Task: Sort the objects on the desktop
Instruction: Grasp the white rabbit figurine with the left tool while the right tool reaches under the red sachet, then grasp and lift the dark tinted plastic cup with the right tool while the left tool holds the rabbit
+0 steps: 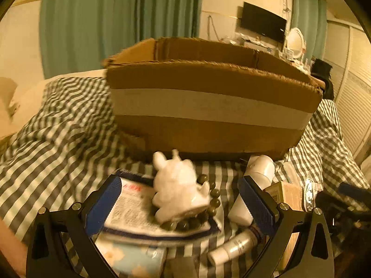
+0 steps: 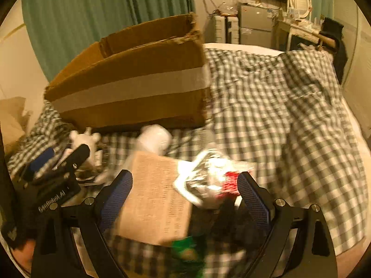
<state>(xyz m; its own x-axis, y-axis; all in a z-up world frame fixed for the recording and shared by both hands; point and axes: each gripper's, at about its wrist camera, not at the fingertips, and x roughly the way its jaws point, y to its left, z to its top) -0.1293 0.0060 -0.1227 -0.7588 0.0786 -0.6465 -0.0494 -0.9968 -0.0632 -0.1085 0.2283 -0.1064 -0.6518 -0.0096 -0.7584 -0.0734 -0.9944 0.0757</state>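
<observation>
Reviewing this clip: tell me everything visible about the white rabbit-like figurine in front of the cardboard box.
The white rabbit-like figurine looks glossy, like glazed ceramic or hard plastic, with two upright ears and a rounded body. It lies tipped, its flat base turned toward the camera. It rests on a printed packet and touches a string of dark green beads curving around it. It sits between the open fingers of the left hand-held gripper, which do not touch it. Blur hides finer detail.

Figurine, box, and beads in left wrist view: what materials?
Figurine: looks like glazed ceramic or hard plastic; white, glossy highlights, rigid shape. Box: corrugated cardboard, matte brown, with frayed torn edges and a pale tape band. Beads: dark olive, polished rounds with small glints; could be stone, glass or lacquered wood, blur leaves it open.
</observation>
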